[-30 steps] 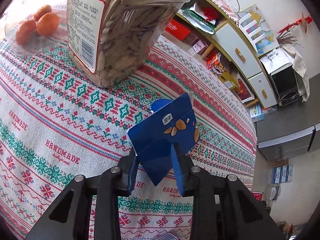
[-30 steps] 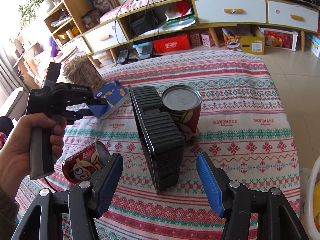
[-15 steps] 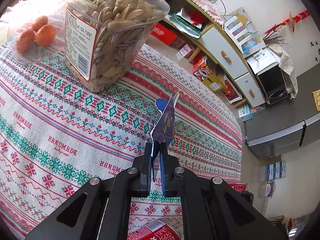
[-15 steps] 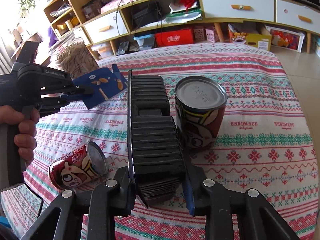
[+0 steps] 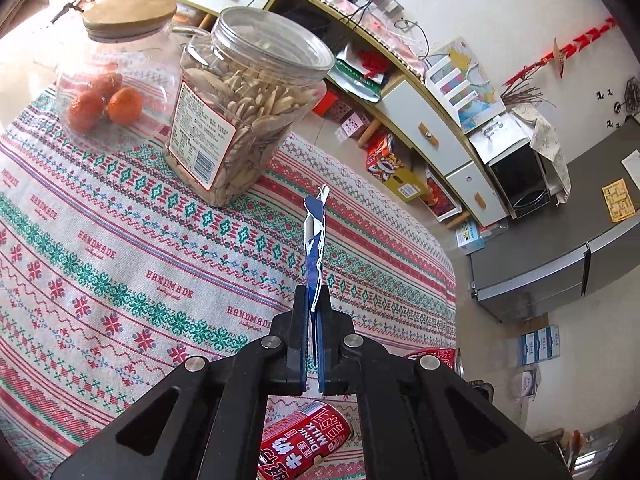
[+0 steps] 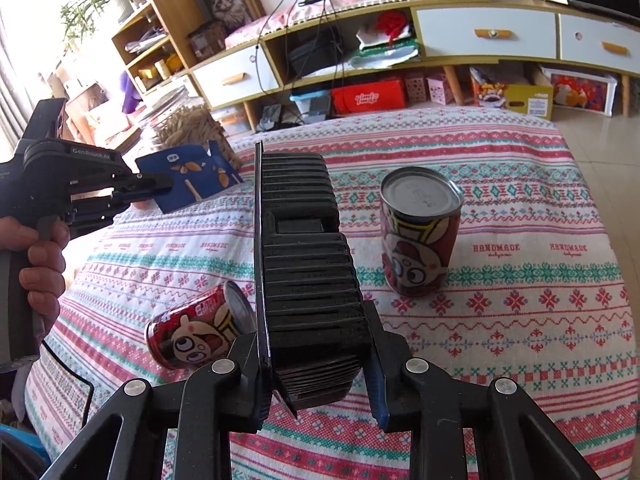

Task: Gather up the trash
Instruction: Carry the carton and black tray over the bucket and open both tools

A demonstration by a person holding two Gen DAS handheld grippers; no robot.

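Moved: both loads now lifted off the tablecloth.
Left gripper: clenched on blue wrapper.
Right gripper: clenched on black tray.
Next: fallen can lies lower-left, nearer left gripper.

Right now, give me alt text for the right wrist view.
The right gripper is shut on a ribbed black plastic tray held on edge above a patterned tablecloth. A red cartoon drink can stands upright right of the tray, another lies on its side left. Farther left, the left gripper pinches a flat blue snack wrapper.
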